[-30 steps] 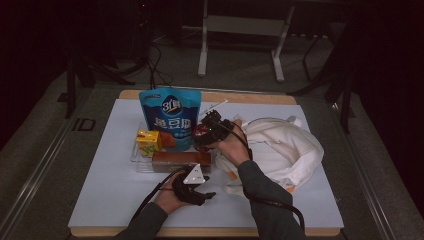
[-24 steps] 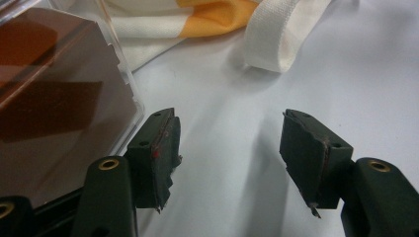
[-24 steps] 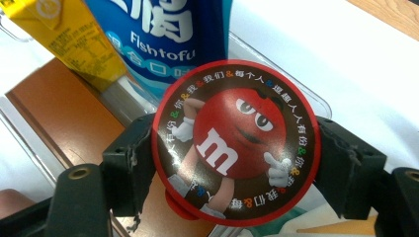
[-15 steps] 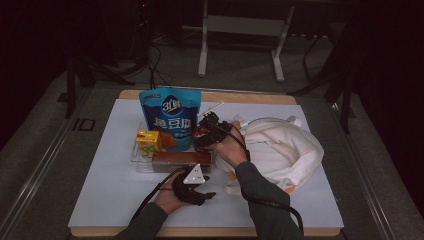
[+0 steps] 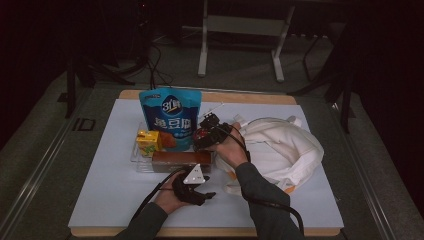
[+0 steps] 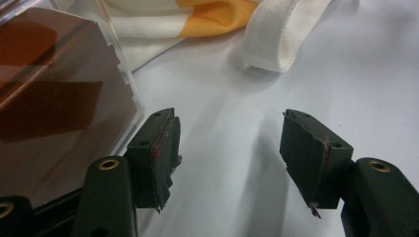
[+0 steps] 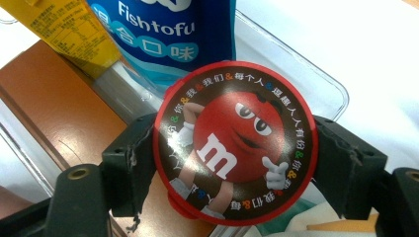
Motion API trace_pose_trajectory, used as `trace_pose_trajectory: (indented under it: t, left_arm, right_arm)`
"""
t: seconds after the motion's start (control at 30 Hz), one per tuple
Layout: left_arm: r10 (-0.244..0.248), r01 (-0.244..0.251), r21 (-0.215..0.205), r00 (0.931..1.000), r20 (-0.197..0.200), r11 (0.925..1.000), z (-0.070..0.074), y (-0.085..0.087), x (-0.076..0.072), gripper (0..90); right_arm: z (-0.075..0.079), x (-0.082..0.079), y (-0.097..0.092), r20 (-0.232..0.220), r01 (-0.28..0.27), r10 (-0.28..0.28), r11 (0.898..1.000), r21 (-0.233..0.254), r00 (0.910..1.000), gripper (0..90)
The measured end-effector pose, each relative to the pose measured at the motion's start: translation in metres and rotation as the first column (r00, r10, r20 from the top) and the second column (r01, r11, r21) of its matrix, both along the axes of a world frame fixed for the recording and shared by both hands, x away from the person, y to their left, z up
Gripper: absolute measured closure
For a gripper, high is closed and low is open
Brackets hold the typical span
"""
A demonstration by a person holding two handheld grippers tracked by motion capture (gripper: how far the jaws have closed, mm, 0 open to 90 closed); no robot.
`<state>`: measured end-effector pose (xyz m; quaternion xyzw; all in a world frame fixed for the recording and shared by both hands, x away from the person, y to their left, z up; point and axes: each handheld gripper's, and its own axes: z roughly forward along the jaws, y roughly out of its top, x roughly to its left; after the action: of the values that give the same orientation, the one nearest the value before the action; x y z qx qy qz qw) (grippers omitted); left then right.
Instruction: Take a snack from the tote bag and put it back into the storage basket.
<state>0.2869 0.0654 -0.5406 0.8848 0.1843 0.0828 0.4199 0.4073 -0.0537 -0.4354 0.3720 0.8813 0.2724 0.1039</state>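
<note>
A round red M&M's tub sits between the jaws of my right gripper, which is shut on its sides. In the high view that right gripper holds the tub over the right end of a clear tray. In the tray stand a blue Fishtofu pouch, a yellow carton and a long brown box. My left gripper is open with nothing between its fingers, low over the white mat, just right of the brown box.
A white cloth bag with orange lining lies at the right of the mat, and its strap reaches close ahead of the left gripper. The white mat covers a wooden table. Dark floor and stands lie beyond.
</note>
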Motion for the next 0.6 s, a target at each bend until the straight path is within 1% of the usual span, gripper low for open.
trace_pose_trajectory:
  t: [0.07,0.1,0.13,0.17,0.23,0.3,0.6]
  left_arm:
    - [0.000,0.000,0.000,1.0000,0.000,1.0000,0.0000,0.0000,0.0000,39.4]
    - [0.001,-0.001,0.000,1.0000,-0.001,1.0000,-0.0001,-0.0002,-0.0002,39.4]
    - [0.000,0.000,0.001,1.0000,-0.001,1.0000,0.0000,-0.0001,-0.0001,39.4]
    - [0.000,0.000,0.002,1.0000,0.001,1.0000,0.0001,-0.0001,-0.0002,39.4]
    - [0.000,0.000,0.003,1.0000,0.001,1.0000,0.0001,-0.0001,-0.0002,39.4]
    - [0.000,0.000,0.003,1.0000,0.001,1.0000,0.0001,-0.0001,-0.0002,39.4]
    - [0.001,-0.001,0.002,1.0000,0.000,1.0000,0.0001,0.0000,-0.0001,39.4]
  right_arm:
    - [0.0006,0.0000,-0.0008,0.007,0.001,-0.001,1.000,0.005,1.0000,26.3]
    - [0.0011,-0.0002,-0.0009,0.013,0.004,-0.004,1.000,-0.001,0.9999,29.7]
    - [0.0024,-0.0001,-0.0019,0.018,-0.001,0.001,1.000,0.015,0.9998,30.8]
    - [0.0043,-0.0002,-0.0024,0.012,-0.004,0.004,1.000,0.025,0.9999,30.1]
    - [0.0071,-0.0011,-0.0023,0.023,-0.012,0.012,1.000,0.011,0.9997,30.1]
    - [0.0084,-0.0018,-0.0027,0.026,-0.016,0.015,1.000,0.010,0.9995,30.2]
    - [0.0060,-0.0016,-0.0086,0.028,-0.007,0.006,1.000,0.015,0.9996,30.7]
